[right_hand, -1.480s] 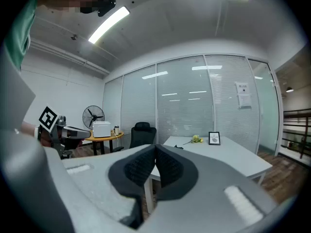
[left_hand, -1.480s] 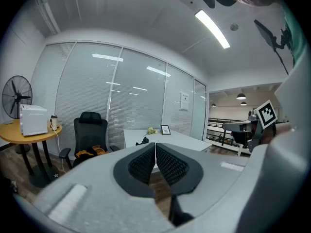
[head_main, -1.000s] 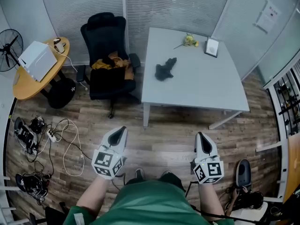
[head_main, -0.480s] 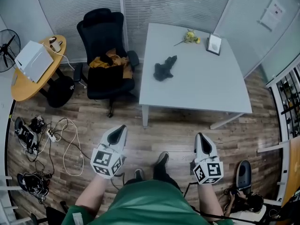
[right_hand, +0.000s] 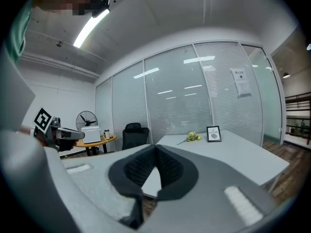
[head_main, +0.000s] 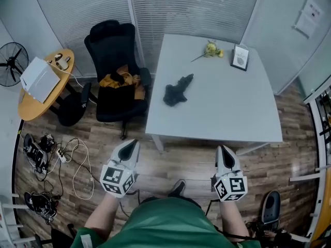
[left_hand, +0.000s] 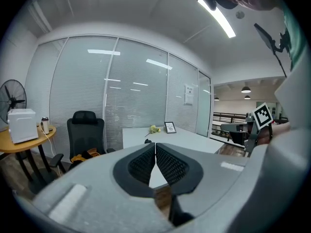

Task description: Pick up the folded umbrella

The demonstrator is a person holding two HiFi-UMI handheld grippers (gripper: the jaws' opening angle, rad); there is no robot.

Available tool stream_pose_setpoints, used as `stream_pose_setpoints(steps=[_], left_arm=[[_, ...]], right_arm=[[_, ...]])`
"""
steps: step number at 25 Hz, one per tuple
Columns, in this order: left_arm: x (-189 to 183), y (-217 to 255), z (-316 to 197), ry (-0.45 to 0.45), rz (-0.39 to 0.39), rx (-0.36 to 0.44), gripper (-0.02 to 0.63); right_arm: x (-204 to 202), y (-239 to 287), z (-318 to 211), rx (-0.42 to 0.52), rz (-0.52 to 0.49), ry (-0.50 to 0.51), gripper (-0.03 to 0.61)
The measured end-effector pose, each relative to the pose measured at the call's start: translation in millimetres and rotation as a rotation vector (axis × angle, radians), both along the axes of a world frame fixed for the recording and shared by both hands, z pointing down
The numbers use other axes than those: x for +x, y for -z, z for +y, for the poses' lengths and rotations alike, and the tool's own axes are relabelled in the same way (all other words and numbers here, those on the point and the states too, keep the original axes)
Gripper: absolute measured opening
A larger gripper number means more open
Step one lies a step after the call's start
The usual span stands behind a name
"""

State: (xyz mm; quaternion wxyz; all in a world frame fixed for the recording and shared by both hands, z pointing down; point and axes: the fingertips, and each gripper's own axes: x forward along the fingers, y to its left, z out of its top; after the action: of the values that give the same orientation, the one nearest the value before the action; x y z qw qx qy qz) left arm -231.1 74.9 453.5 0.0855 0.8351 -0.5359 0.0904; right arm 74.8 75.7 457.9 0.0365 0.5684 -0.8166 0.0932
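Note:
The folded black umbrella (head_main: pixel 177 89) lies on the white table (head_main: pixel 222 112), left of its middle. In the left gripper view only a small dark bit of the umbrella (left_hand: pixel 147 141) shows above the jaws. My left gripper (head_main: pixel 133 144) is held over the wood floor short of the table's near edge, its jaws shut with nothing between them. Level with it, my right gripper (head_main: pixel 222 150) is also shut and empty. In the two gripper views the left gripper (left_hand: pixel 155 146) and the right gripper (right_hand: pixel 155 148) both face the table.
A yellow flower (head_main: pixel 209 49) and a small picture frame (head_main: pixel 240 57) stand at the table's far side. A black office chair (head_main: pixel 115 68) with clothes stands left of the table. Farther left are a round wooden table (head_main: pixel 44 84), a fan (head_main: pixel 12 63), and cables (head_main: pixel 72 159) on the floor.
The table and umbrella have come closer and lower in the head view as the person walked toward them. Both grippers advanced with the body, still shut.

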Motion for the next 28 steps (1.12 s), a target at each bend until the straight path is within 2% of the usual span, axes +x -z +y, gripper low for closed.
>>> stream_pose_setpoints(steps=[9, 15, 20, 25, 28], left_arm=[[45, 8, -55, 0.043, -0.039, 0.012, 0.012], [61, 5, -100, 0.032, -0.111, 0.009, 0.012], [70, -2, -148, 0.007, -0.073, -0.004, 0.014], [82, -21, -204, -0.066, -0.047, -0.043, 0.015], [86, -32, -241, -0.115, -0.044, -0.079, 0.104]], right_arm=[[46, -9, -54, -0.015, -0.022, 0.028, 0.003], [71, -21, -77, -0.054, -0.026, -0.008, 0.003], [78, -25, -107, -0.07, -0.041, -0.035, 0.003], [81, -24, -147, -0.091, -0.03, -0.088, 0.003], [76, -22, -178, -0.097, -0.006, -0.095, 0.003]])
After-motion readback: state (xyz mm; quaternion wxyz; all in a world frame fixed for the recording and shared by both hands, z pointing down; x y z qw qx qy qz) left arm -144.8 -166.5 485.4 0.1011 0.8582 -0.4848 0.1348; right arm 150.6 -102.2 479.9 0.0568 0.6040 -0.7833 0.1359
